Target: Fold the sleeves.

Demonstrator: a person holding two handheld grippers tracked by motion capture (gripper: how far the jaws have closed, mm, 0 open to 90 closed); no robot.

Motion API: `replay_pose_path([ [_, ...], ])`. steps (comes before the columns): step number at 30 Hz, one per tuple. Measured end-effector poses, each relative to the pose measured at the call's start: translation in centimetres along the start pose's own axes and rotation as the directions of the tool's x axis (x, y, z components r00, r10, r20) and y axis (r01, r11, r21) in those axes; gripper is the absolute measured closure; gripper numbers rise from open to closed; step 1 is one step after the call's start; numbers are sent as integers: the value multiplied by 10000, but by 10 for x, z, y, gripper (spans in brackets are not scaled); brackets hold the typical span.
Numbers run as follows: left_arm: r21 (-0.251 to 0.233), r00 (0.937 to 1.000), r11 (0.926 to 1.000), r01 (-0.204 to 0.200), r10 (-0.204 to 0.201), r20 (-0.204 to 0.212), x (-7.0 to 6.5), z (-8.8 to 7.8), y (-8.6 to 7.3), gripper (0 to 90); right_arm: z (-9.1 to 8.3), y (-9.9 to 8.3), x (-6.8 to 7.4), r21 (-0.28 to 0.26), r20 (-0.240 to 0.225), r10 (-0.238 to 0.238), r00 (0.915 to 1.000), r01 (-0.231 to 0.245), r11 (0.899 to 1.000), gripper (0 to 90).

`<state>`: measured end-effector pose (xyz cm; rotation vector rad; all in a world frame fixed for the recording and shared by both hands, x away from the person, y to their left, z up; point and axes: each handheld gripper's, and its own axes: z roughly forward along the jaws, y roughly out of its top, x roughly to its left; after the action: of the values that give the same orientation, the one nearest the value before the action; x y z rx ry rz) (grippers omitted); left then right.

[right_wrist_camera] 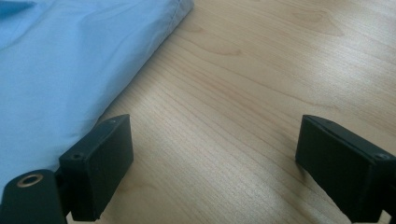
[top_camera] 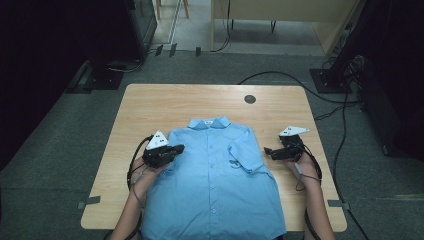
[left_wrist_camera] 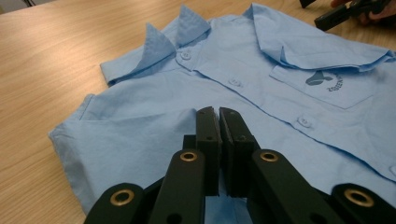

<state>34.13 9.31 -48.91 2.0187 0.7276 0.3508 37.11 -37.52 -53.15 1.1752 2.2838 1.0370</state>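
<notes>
A light blue short-sleeved shirt [top_camera: 215, 185] is spread front-up across the middle of the wooden table [top_camera: 150, 107], collar at the far end, hem hanging over the near edge. Its button row is fastened, and a dark emblem is printed on the chest pocket. The right-hand sleeve [top_camera: 245, 150] is folded inward over the chest; the left-hand sleeve lies flat along the body.

The left gripper [top_camera: 175, 149] is held over the shirt's left shoulder area. In the left gripper view its jaws are seen brought together [left_wrist_camera: 219, 122], with a thin slit left between the pads; whether any cloth is pinched there cannot be made out, since the tips cover that spot.

The right gripper [top_camera: 268, 151] is kept just beside the shirt's right edge, above bare wood. Its jaws are spread wide [right_wrist_camera: 210, 154], nothing being held, with one pad seen at the cloth's edge.

The shirt's hem is cut off by the frame.
</notes>
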Motion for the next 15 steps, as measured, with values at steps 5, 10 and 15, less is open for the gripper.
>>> replay_pose_path([
  [5, 100, 10000, 9999, -29, 28, 80, 0, 7, -3, 858, 0, 0, 0, -1, 0, 1, 10000, -1, 10000, 108],
  [10, 160, 10000, 9999, -9, 8, 73, 0, 10, -5, 863, 0, 0, 0, -1, 0, 0, 10000, 0, 10000, 108],
  [15, 149, 10000, 9999, 10, -11, 65, 0, 11, -5, 863, 0, 0, 0, -2, 1, 2, 10000, -2, 10000, 108],
])
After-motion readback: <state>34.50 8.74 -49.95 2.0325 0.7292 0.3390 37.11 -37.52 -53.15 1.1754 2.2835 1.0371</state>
